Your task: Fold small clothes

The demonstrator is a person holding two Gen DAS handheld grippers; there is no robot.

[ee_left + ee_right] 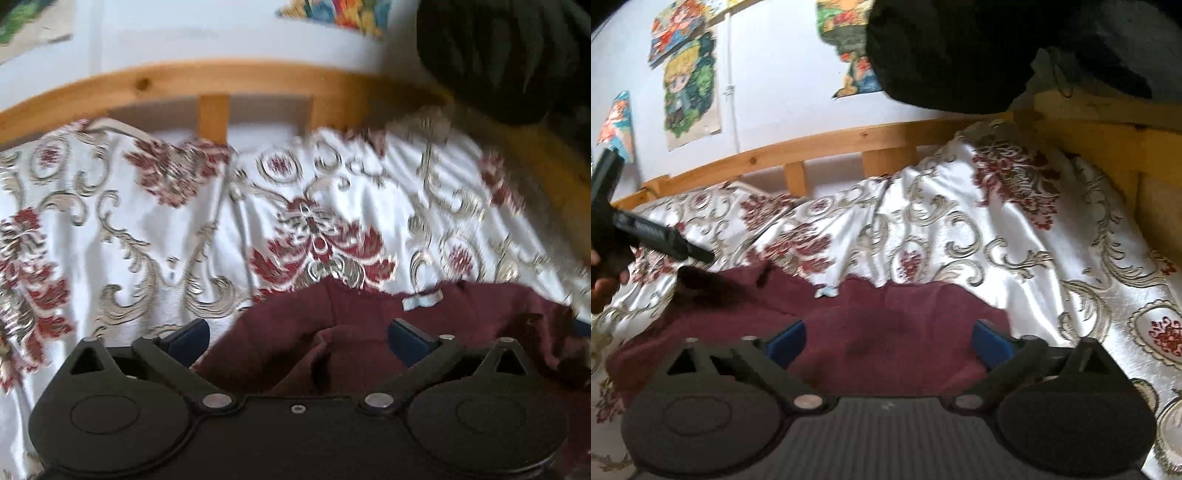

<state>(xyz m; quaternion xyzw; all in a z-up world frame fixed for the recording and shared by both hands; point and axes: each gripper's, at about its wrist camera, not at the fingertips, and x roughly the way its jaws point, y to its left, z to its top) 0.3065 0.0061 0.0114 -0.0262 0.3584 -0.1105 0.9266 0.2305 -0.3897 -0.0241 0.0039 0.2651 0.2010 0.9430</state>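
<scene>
- Lying on the patterned bedspread (pixel 960 229), the maroon garment (pixel 871 332) sits close under both wrist cameras, its pale neck label (pixel 825 292) at the far edge; it appears bunched and creased rather than squared off, so the fold is judged to be at an early or intermediate stage, with smoothing and further folds still to do.
- Left gripper (pixel 299 338): jaws spread wide apart, the blue pads (pixel 408 338) low over the garment's wrinkled cloth; nothing is clamped between them, and whether a pad brushes the fabric cannot be told through the motion blur.
- Right gripper (pixel 890 338): jaws likewise wide apart, straddling a flat stretch of the maroon cloth near its right edge; no fabric is pinched.
- In the right wrist view, the left gripper's black body shows at the far left, held in a hand (pixel 602 284) above the garment's left end.
- Background: wooden bed rail (pixel 849 142), wall posters (pixel 690 88), and a dark object (pixel 942 55) hanging overhead.
</scene>
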